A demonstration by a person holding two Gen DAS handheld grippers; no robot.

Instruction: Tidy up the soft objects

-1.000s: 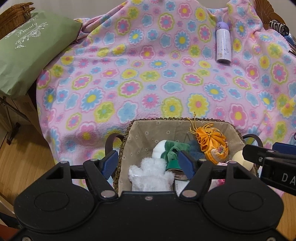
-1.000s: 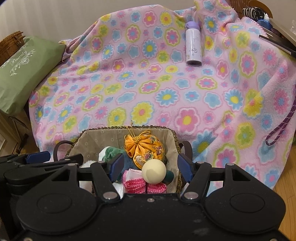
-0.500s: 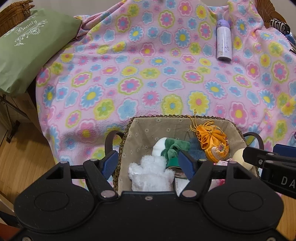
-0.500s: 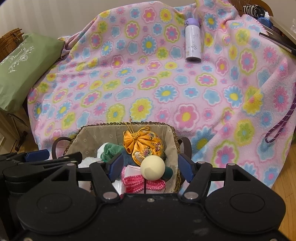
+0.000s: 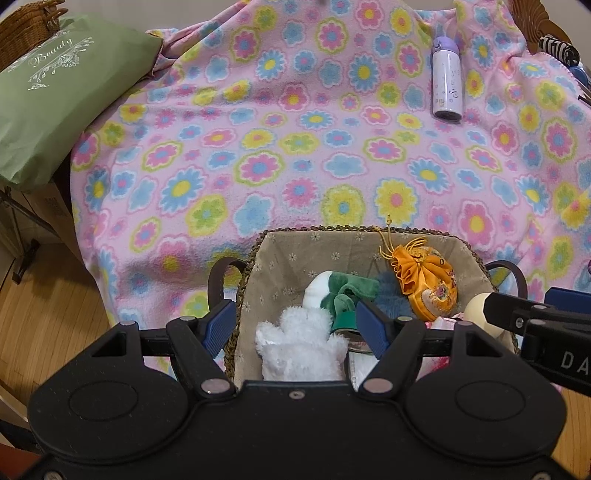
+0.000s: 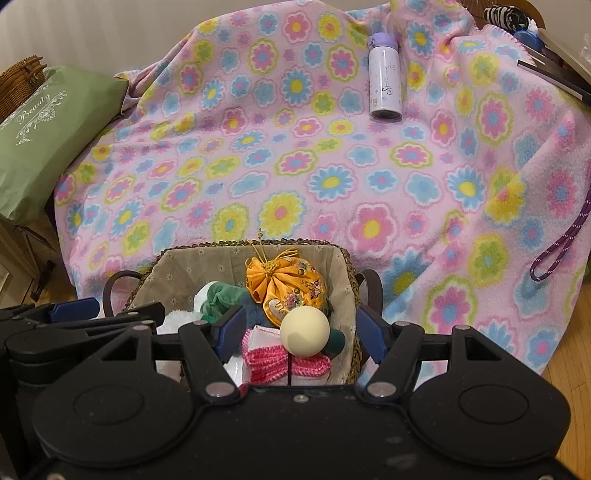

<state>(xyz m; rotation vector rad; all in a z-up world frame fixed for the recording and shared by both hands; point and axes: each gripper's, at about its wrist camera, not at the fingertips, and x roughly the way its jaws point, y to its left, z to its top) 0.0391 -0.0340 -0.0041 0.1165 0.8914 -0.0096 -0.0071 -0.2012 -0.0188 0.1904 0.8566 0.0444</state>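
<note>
You are looking into a lived-in home, likely a bedroom or sitting room: a pink flower-print fleece blanket (image 5: pixel 295 147) drapes the furniture, a green bag (image 5: pixel 55 99) printed "Beauty" leans on a wicker hamper (image 5: pixel 22 26), and a lavender drinks bottle (image 6: pixel 385 83) lies on the fleece. Pale wood floorboards (image 5: pixel 40 314) and a cloth-lined basket (image 6: pixel 184 266) of plush toys complete the domestic scene.

"Beauty" in white script on green bag (image 5: pixel 55 107), "DA" on right tongs' body (image 5: pixel 569 362)
</note>
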